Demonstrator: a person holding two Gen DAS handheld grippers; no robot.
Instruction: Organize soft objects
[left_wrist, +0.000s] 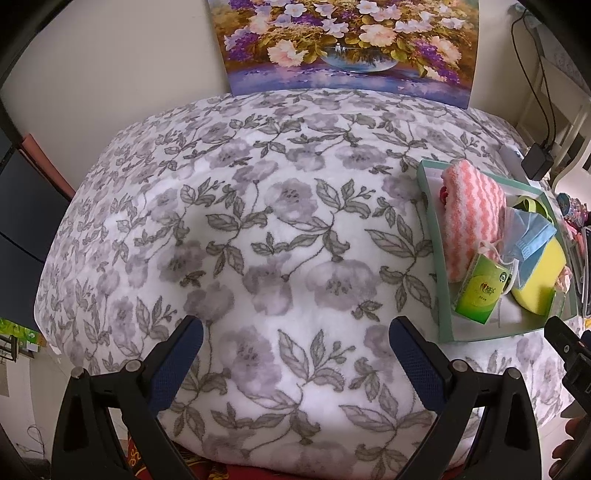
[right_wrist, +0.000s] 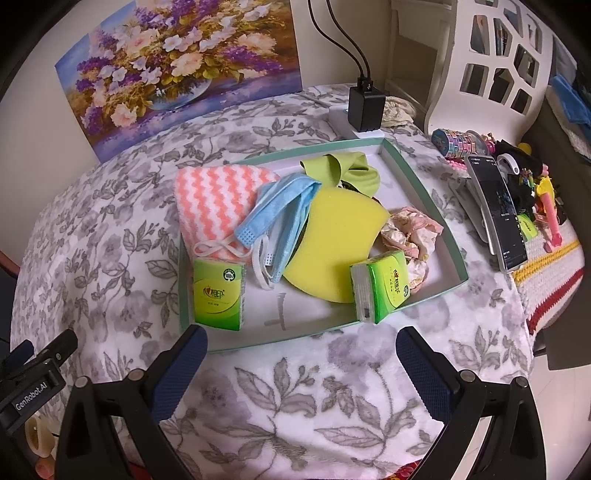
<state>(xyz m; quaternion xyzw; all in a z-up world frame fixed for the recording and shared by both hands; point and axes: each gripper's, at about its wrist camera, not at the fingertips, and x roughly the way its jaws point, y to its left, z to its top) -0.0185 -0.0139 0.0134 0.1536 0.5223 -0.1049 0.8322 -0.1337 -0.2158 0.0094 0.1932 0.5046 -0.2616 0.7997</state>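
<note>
Soft goods fill a shallow green-rimmed cardboard tray (right_wrist: 424, 192) on the grey floral fleece blanket (right_wrist: 295, 398): a pink-and-white zigzag towel (right_wrist: 210, 199) lying lengthwise toward the flower painting (right_wrist: 177, 70), a yellow sponge (right_wrist: 340, 236), a blue face mask (right_wrist: 280, 210), two green tissue packs (right_wrist: 219, 299). Left gripper (left_wrist: 295, 332) and right gripper (right_wrist: 301, 347) gape wide, empty.

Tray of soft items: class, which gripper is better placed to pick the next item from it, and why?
Right. The right gripper is open and faces the tray squarely, with both tissue packs near its fingers. The left gripper faces bare blanket, tray off to its side.
</note>
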